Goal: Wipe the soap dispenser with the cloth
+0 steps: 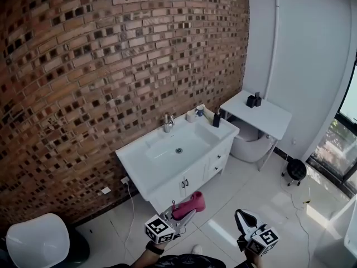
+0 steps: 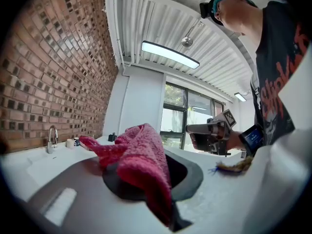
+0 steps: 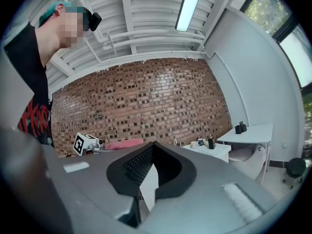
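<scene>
- Soap dispenser (image 1: 216, 118): dark bottle, upright, at the right end of the washbasin counter (image 1: 139, 163). Sits near 1 o'clock in the head view, well apart from both grippers and not yet touched.
- Cloth (image 1: 191, 204): pink terry, bunched. One fold is caught in the tool and the rest is draped loose over it. Around 6 o'clock in the head view.
- Left gripper (image 1: 188, 213): clenched on the cloth and pointing level toward the counter.
- Right gripper (image 1: 241, 215): jaws pressed together with nothing between them. It sits at 3 o'clock of the left gripper.
- Neighbours: two cups (image 1: 195, 113) just beside the dispenser at its 10 o'clock; tap (image 1: 168, 121) at its 9 o'clock; side table (image 1: 268, 119) at its 3 o'clock.
- Stage, as judged: approach only, wiping not begun.
- Hazard: the cloth is held by a small fold, so drag against the bottle could pull it free.
- Hazard: the bottle is tall and narrow and stands near the counter's end. A one-sided push with nothing steadying it could tip it or slide it off.
- Hazard: the cups are close, and a wide sweep could knock them.
- Hazard: the loose cloth hides the jaw tips, so hard plastic could strike the bottle first.
</scene>
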The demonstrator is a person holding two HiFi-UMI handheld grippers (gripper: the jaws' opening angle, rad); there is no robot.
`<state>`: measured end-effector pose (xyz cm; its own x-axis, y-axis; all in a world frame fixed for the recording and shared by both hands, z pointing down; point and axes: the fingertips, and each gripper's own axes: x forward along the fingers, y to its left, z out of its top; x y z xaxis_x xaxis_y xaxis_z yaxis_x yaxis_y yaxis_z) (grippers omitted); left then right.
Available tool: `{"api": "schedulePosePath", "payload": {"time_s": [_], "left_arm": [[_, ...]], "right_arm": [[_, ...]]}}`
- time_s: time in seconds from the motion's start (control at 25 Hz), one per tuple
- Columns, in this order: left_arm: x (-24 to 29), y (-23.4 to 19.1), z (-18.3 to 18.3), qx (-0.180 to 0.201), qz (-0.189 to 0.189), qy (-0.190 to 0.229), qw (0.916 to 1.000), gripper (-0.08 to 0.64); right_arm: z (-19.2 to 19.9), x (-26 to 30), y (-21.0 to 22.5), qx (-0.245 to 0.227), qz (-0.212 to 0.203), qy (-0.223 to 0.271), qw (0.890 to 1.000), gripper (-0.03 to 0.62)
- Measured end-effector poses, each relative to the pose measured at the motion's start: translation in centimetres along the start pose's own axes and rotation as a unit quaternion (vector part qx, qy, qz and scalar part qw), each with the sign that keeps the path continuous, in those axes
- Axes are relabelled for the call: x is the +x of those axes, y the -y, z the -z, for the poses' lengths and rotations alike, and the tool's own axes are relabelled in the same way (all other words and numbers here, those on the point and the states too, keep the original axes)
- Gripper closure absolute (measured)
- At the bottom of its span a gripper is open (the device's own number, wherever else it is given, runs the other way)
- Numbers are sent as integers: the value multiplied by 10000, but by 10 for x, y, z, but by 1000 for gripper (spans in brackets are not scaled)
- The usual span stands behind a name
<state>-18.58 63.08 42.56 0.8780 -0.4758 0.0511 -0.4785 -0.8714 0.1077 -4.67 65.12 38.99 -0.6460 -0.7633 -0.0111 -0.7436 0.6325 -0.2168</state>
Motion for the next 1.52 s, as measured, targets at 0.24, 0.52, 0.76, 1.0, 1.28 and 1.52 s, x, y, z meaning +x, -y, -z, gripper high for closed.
{"api": "schedulePosePath", "payload": {"time_s": [0.24,0.52,0.76,1.0,1.28,1.52], "left_arm": [[32,-18,4,6,-13,-147,9999,508],[42,-65,17,-282,-83,-314,9991,509],[53,-123,7,-231,116,-137,9996,508],[55,-201,-8,-271,123,127,9995,509],[81,-246,-7,-301,466,155,9983,508],[112,-281,4,-452,511,60,9977,509]], "right_arm": [[0,15,41,189,-6,-19,9998,594],[7,66,55,220,-223,-174,9994,594],[-1,122,71,27,-100,-188,9998,594],[-24,185,79,-256,85,-75,9996,594],[-5,228,103,-321,449,-405,9977,594],[5,250,158,-297,846,-522,9946,594]]}}
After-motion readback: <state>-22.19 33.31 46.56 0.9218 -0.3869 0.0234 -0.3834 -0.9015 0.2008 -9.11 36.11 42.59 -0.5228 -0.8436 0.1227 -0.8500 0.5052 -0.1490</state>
